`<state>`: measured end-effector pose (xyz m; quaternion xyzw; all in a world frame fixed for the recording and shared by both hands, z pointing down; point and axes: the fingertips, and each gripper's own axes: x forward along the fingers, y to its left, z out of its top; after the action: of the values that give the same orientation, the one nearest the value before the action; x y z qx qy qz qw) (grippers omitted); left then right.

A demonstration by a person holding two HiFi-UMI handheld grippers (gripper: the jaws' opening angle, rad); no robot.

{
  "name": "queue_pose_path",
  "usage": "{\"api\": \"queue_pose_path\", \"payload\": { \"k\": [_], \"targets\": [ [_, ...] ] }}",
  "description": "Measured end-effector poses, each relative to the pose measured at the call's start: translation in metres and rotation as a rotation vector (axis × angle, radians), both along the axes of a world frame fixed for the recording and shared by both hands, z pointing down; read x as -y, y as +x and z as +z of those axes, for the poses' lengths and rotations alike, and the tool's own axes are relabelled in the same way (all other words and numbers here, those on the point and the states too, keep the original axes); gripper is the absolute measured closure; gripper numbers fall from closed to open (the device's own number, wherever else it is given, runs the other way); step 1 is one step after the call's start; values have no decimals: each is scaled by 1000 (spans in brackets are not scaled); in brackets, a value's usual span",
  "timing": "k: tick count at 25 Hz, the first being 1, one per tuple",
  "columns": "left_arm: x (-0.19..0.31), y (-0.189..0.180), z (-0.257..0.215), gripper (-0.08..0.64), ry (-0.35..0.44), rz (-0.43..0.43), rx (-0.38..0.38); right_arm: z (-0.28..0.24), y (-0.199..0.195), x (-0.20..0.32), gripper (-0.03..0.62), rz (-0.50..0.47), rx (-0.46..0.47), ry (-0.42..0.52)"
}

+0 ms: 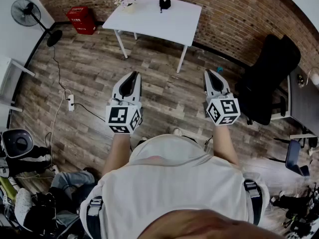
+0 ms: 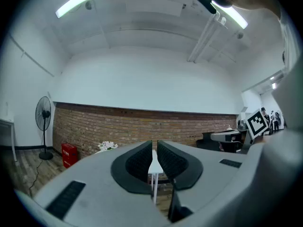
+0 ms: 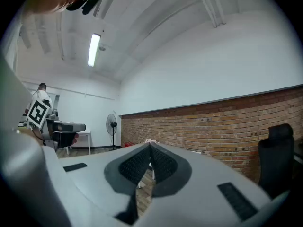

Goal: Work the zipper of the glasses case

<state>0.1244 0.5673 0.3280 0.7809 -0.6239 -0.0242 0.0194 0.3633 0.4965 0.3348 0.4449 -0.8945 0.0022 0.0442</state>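
Note:
A small dark object, possibly the glasses case, lies on the white table by the far brick wall. I stand well back from the table on the wooden floor. My left gripper is held out in front of my body, shut and empty. My right gripper is level with it, also shut with nothing between its jaws. In the left gripper view the shut gripper points toward the brick wall, and the table shows just past its tips. The right gripper view shows that gripper closed too.
White flowers sit on the table's left end. A red box and a standing fan are at the far left. A black office chair stands at the right. A power strip with cable lies on the floor.

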Motion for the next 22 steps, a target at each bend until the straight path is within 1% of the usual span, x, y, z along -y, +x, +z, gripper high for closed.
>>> {"api": "queue_pose_path", "payload": {
  "k": [11,15,17,20,22],
  "targets": [
    [-14,-33,8,518,-22,-16,4,11,-37,-7,540,-31,-13,-18],
    [-18,-51,13,518,-30,-24,1,17,-56,-9,540,-38,-23,-26],
    [-20,-62,15,518,-36,-24,-1,20,-66,-9,540,-33,-7,-33],
    [-27,-77,21,518,-43,-20,-2,24,-79,-13,540,-18,46,-44],
    [-31,-90,28,518,-52,-17,-3,31,-92,-16,540,-11,54,-55]
  ]
}}
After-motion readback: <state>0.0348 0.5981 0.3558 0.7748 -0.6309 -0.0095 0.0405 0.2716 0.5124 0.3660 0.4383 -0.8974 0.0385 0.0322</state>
